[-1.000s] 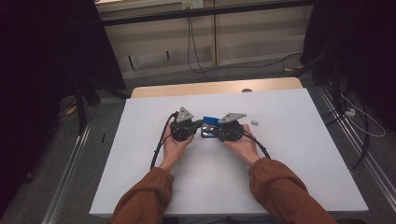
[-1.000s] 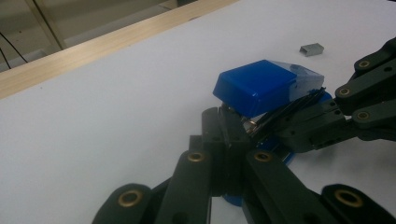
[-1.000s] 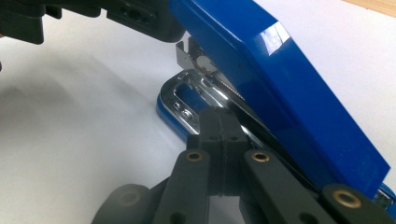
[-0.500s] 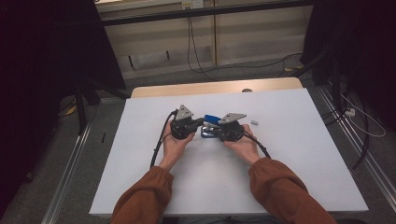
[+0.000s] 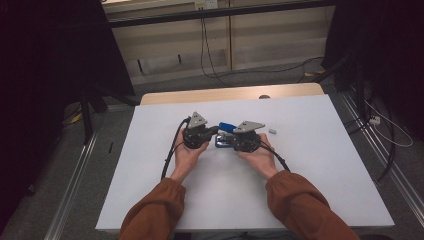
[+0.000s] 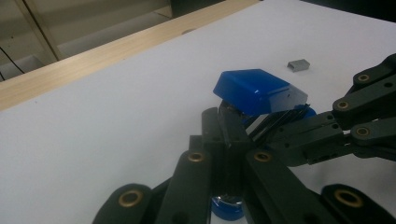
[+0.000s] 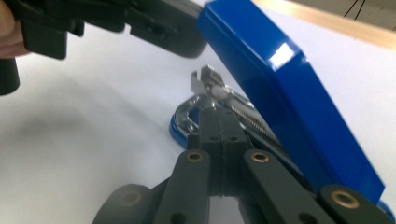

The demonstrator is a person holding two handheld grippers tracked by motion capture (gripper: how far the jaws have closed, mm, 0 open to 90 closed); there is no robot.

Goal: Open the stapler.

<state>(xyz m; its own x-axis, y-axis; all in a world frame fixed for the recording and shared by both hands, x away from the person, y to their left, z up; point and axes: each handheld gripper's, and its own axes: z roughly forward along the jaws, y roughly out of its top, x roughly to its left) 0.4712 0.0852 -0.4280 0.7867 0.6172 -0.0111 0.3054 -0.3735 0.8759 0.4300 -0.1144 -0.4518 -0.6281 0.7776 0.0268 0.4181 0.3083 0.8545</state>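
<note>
Both tools clamped on the glossy blue plastic stapler (image 5: 226, 127), lid hinged open. Best to steady the base, then load the small grey staple strip (image 5: 272, 131).

small grey staple block (image 5: 272, 131) on white table (image 5: 325, 165), wooden strip (image 5: 225, 93) behind

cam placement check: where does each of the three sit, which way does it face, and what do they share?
High view: above the person's side, looking forward and down on the white table; forearms, hands, left gripper, right gripper.
Left gripper view: along its shut jaws at the blue stapler; staple block beyond.
Right gripper view: along its shut jaws into the open stapler.
Shared: the stapler, in all three.
</note>
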